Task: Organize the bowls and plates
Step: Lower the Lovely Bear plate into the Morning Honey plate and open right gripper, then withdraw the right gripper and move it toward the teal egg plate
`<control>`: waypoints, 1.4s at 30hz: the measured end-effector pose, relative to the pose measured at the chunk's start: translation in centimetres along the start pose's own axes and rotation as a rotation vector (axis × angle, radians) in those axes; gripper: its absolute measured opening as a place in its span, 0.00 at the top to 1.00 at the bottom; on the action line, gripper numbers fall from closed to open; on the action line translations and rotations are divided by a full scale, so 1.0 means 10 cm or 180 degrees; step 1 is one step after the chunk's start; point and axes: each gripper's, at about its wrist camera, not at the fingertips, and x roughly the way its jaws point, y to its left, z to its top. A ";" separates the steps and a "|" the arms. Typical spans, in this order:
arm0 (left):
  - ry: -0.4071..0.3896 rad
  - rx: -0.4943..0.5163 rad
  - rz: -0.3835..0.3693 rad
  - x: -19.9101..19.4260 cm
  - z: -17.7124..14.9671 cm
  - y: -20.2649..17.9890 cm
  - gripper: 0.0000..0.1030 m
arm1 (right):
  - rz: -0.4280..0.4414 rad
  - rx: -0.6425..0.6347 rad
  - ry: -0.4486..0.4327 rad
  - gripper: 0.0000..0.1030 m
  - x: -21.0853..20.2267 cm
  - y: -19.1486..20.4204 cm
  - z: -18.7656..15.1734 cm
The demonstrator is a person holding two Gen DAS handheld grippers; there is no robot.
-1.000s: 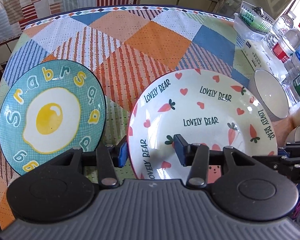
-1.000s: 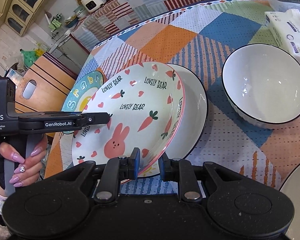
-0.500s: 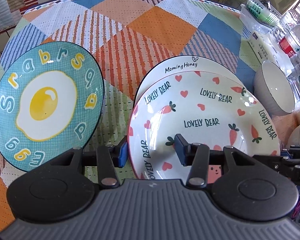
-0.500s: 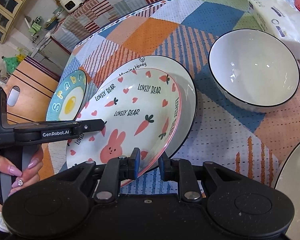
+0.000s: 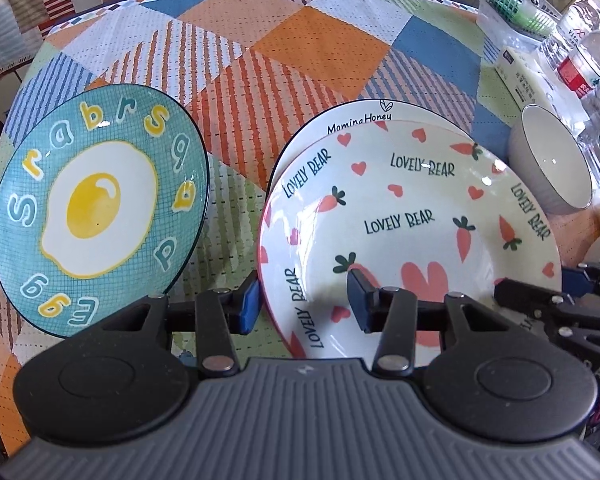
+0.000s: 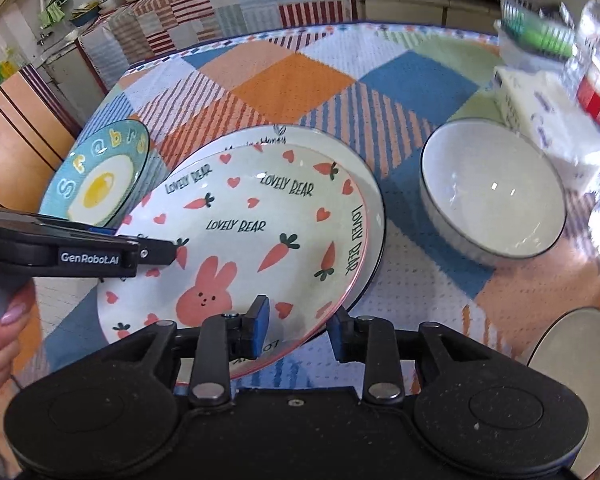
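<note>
The pink-rimmed "Lovely Bear" rabbit plate (image 6: 260,240) lies on the black-rimmed white "Morning Honey" plate (image 6: 374,216), offset toward me. It also shows in the left wrist view (image 5: 412,220), with the white plate's rim (image 5: 356,118) behind it. My right gripper (image 6: 300,326) is open, its jaws straddling the bear plate's near rim. My left gripper (image 5: 302,300) is open, its jaws astride the plate's left rim. A teal fried-egg plate (image 5: 96,208) lies to the left. A white bowl (image 6: 494,192) stands to the right.
A patchwork tablecloth (image 5: 300,52) covers the table. Water bottles (image 5: 584,64), a tissue pack (image 5: 528,76) and a green basket (image 5: 516,8) crowd the far right. Another white dish rim (image 6: 576,348) shows at the near right.
The bear plate has come down onto the white plate. My right gripper's jaws have opened off its rim. The left gripper stays open at the left rim.
</note>
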 end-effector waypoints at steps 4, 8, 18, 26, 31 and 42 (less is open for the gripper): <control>-0.0013 -0.0040 -0.0009 -0.01 -0.02 -0.02 0.58 | -0.0236 -0.0023 -0.0058 0.65 0.06 0.01 0.02; 0.0002 -0.0046 -0.0017 -0.02 -0.05 -0.02 0.62 | -0.0414 -0.0167 -0.0173 0.65 0.10 0.06 0.03; -0.0010 -0.0058 0.0005 -0.38 -0.08 0.11 0.62 | -0.0447 0.0001 -0.0249 0.66 0.08 0.01 -0.02; -0.0084 0.0051 0.0020 -0.75 -0.19 0.11 0.62 | -0.0326 -0.0079 -0.0375 0.65 -0.36 0.13 -0.04; -0.0138 0.0130 -0.0017 -1.02 -0.27 0.03 0.60 | -0.0293 -0.0221 -0.0460 0.62 -0.69 0.17 -0.11; -0.0268 -0.0015 -0.0065 -1.51 -0.46 0.09 0.55 | 0.0004 -0.0632 -0.0609 0.60 -1.23 0.59 -0.16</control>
